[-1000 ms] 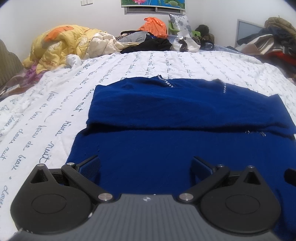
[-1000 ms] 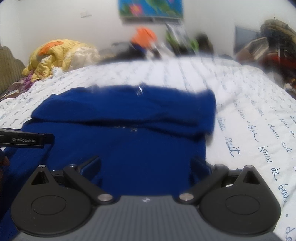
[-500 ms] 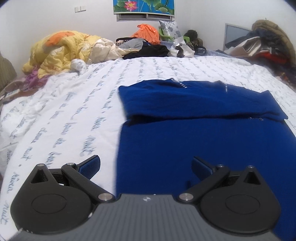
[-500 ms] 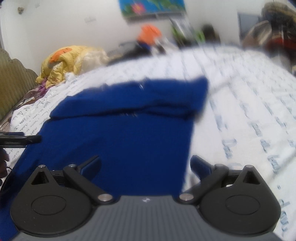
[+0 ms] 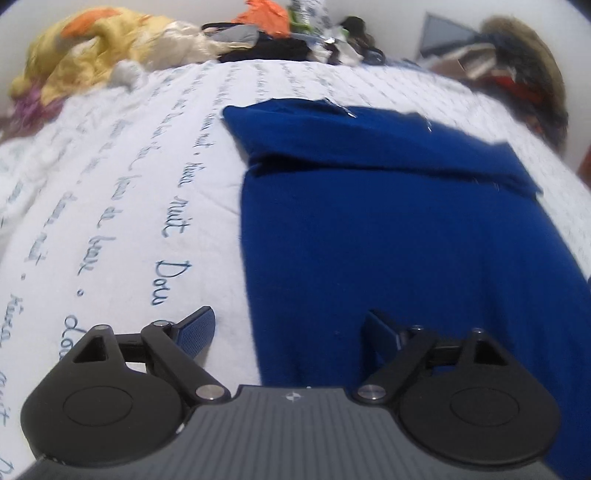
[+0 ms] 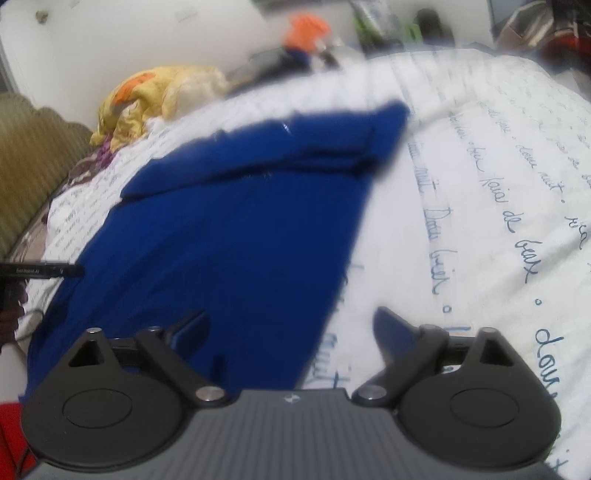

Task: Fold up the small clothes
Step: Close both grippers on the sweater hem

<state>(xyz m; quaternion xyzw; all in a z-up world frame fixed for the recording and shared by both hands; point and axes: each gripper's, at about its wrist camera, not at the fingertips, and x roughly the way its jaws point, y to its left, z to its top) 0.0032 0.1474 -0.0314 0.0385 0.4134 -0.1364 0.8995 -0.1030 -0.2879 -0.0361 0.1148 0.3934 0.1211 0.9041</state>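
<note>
A dark blue garment [image 5: 406,229] lies flat on the white bedsheet [image 5: 122,206], its far part folded over toward me. My left gripper [image 5: 288,328] is open and empty, low over the garment's near left edge, one finger over the sheet and one over the cloth. The garment also shows in the right wrist view [image 6: 229,236]. My right gripper [image 6: 291,332] is open and empty, straddling the garment's near right edge. The left gripper's side [image 6: 40,271] shows at the far left of the right wrist view.
The sheet has blue script printed on it. A yellow and orange quilt [image 5: 81,55] and a pile of clothes and bags [image 5: 280,33] lie at the far end of the bed. More clothes [image 5: 517,70] are heaped at the right. A padded headboard [image 6: 29,162] stands at the left.
Both grippers have moved outward and lower: the left to the garment's left edge, the right to its right edge. Both stay open. The garment has not moved.
</note>
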